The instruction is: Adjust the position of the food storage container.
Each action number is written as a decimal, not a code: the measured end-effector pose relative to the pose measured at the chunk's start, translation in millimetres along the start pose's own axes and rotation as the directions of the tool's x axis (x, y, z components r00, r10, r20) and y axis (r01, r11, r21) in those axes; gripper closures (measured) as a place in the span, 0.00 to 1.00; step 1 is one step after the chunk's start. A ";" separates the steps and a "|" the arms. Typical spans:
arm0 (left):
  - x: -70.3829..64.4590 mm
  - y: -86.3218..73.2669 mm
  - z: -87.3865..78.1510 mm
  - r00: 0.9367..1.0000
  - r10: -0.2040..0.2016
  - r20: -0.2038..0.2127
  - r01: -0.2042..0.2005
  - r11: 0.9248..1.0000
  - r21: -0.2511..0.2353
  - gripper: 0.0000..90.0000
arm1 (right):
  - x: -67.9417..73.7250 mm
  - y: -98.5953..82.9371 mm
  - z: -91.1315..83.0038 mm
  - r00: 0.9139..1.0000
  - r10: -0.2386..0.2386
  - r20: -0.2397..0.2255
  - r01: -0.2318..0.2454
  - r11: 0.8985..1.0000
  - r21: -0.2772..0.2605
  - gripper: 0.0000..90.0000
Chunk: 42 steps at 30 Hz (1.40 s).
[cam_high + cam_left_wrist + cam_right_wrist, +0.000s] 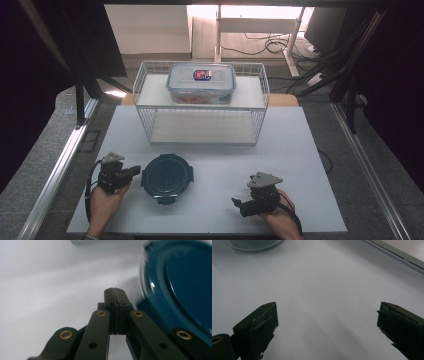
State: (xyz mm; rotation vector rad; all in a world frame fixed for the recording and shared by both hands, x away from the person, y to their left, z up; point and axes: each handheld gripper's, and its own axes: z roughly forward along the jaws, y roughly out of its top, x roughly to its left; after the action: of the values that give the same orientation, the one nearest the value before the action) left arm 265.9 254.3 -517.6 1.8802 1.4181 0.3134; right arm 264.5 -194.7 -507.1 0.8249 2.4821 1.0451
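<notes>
A white, matte worktop (pixel 300 150) sits between metal rails, with dark curtains on both sides and tangled cables on the floor beyond. At its far edge stands a white wire rack (pixel 201 102), and on the rack's upper shelf rests a clear rectangular plastic box (pixel 201 82) with a labelled lid; its contents are too blurred to name. Near the front left lies a round dark teal lid (pixel 166 178), smooth and glossy, with small tabs on its rim; in the left gripper view it is cut off at the right edge. The left tongs (pixel 134 171) are pressed together, empty, just beside the lid's rim. The right tongs (pixel 239 204) are spread wide over bare worktop, well apart from the lid.
</notes>
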 end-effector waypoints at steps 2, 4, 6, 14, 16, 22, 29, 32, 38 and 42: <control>-5.2 -2.7 1.3 1.000 0.012 0.005 -0.012 1.000 0.018 1.00 | 1.0 0.1 0.3 1.000 -0.005 -0.001 0.005 1.000 0.001 0.03; -6.5 -2.9 1.9 1.000 0.019 -0.006 -0.019 1.000 0.024 1.00 | 1.7 0.2 0.6 1.000 -0.008 -0.002 0.008 1.000 0.002 0.04; -5.3 -3.7 4.3 1.000 0.004 0.012 -0.004 0.999 0.039 1.00 | 2.8 0.3 1.0 1.000 -0.010 -0.002 0.010 1.000 0.004 0.03; -11.0 -2.8 6.2 1.000 0.001 -0.001 -0.001 0.999 0.047 1.00 | 1.4 -0.5 2.6 1.000 -0.006 -0.006 0.006 1.000 0.007 0.04; -13.5 -2.1 7.1 1.000 0.003 0.000 -0.003 0.999 0.049 1.00 | 2.0 -0.3 2.9 1.000 -0.005 -0.008 0.005 1.000 0.009 0.04; -30.7 1.0 14.7 0.999 0.028 0.039 -0.030 0.998 0.062 1.00 | 2.2 -0.6 3.8 1.000 -0.004 -0.009 0.004 1.000 0.013 0.04; -52.5 8.0 26.4 0.992 0.067 0.103 -0.074 0.995 0.065 1.00 | 1.8 -0.8 4.0 1.000 -0.002 -0.006 0.002 1.000 0.014 0.04; -60.3 11.9 31.8 0.990 0.077 0.117 -0.086 0.994 0.067 1.00 | 1.8 -0.8 4.1 1.000 -0.001 -0.008 0.001 1.000 0.014 0.04; -81.5 19.5 47.8 0.979 0.123 0.161 -0.136 0.988 0.072 1.00 | 2.0 -1.1 5.2 1.000 0.003 -0.008 -0.003 1.000 0.020 0.04; -84.2 23.1 55.2 0.972 0.151 0.181 -0.166 0.984 0.068 1.00 | 2.1 -1.3 5.2 1.000 0.001 -0.008 -0.001 1.000 0.020 0.04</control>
State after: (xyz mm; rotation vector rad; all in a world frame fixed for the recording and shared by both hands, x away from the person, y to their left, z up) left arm 285.3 152.9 -520.2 2.0402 1.1824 0.1627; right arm 264.9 -191.3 -511.7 0.8301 2.5028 1.0271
